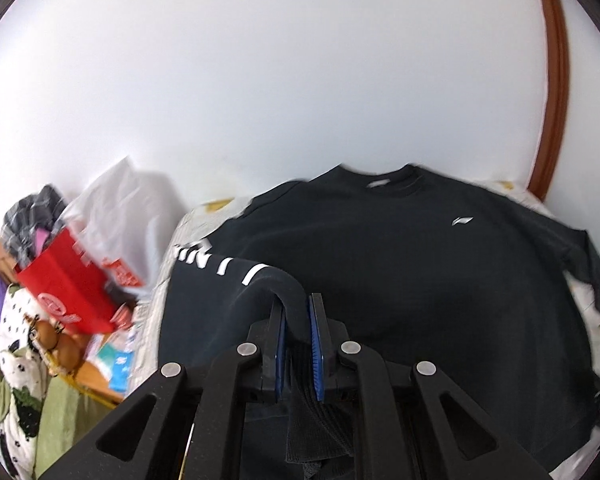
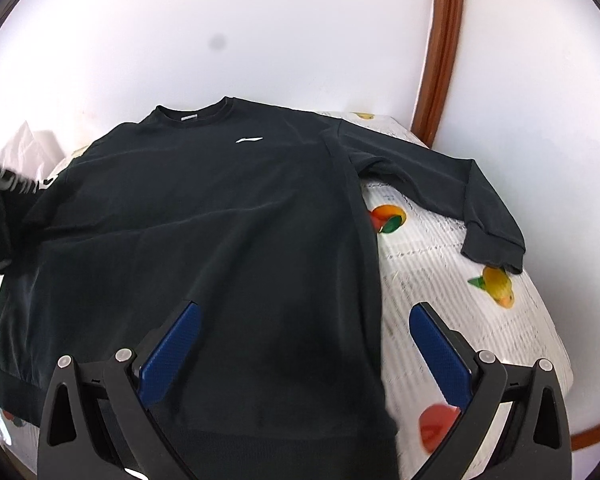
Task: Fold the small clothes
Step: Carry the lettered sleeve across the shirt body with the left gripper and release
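Fingers pinch sweatshirt cuff; sleeve lettering blurred.

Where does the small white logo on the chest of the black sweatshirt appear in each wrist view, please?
Left wrist view: white chest logo sits right of centre, upper middle.
Right wrist view: the logo sits left of centre, upper third.
Shared landmark: the neck label inside the collar.

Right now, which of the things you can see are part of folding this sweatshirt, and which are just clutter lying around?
Part of the job:
- black sweatshirt
- its lettered sleeve, pinched in the left gripper
- right gripper, open above the hem
- fruit-print cover underneath

Just lying about:
- red bag
- white plastic bag
- piled clothes
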`<state>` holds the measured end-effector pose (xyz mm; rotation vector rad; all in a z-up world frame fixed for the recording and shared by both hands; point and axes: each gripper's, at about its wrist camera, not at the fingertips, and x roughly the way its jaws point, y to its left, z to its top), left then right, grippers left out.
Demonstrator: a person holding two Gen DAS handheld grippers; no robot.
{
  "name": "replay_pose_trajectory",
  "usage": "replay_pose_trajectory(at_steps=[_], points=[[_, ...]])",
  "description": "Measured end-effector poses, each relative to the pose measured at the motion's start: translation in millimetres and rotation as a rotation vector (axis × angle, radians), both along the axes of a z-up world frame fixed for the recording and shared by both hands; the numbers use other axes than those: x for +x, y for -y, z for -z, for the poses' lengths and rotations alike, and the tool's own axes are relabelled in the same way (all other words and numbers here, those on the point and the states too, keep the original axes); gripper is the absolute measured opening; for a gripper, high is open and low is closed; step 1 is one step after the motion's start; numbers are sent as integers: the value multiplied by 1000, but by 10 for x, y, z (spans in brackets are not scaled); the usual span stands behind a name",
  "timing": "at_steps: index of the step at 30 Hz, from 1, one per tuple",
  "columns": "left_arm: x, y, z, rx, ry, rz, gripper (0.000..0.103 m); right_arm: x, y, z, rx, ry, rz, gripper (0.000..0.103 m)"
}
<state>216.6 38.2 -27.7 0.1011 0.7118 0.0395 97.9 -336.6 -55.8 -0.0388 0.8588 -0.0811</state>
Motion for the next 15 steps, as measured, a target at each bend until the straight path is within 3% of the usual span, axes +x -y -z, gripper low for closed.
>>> replay_pose_trajectory(at_steps=[6, 15], points=[[210, 606, -42, 0, 20, 84, 11, 73, 290, -10, -18, 36, 1, 101], [553, 1317, 212, -30, -52, 170, 11, 161, 654, 150, 28, 16, 41, 101]])
